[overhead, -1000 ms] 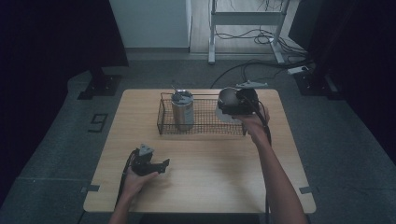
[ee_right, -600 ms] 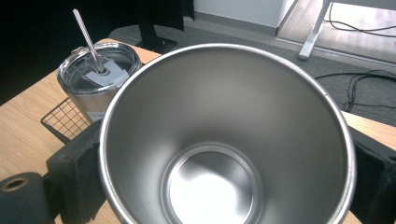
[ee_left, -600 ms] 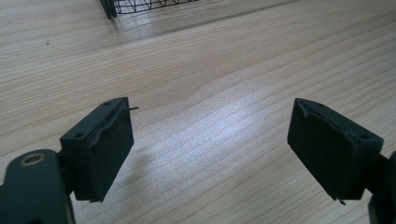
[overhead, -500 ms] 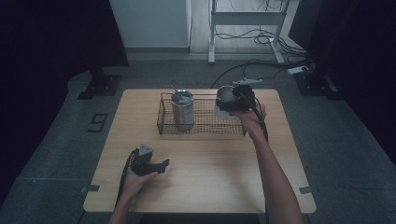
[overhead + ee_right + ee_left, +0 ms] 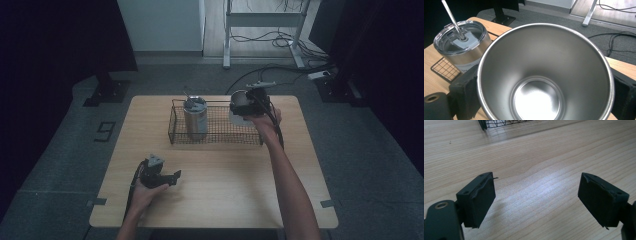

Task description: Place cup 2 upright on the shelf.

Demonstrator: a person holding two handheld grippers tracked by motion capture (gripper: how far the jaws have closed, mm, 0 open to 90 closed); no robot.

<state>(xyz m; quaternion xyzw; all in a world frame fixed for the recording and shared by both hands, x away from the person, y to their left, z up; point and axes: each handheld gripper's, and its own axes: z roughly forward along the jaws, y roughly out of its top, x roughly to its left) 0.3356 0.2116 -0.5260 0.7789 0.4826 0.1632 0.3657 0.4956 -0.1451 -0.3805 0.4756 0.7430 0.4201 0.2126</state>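
Steel cup, open and empty, sat clamped in the right gripper, carried above the far right end of the wire basket. Lidded tumbler with straw already stood at the basket's left end; setting the cup down remained, by my reckoning. Basket floor between looked free. Left gripper rested wide, holding nothing, on the near table.

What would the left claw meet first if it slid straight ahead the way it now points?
Probably the wire basket. The left claw stands open and empty over the bare table, and the basket's corner lies ahead at the top edge of its view. Depth is hard to judge.
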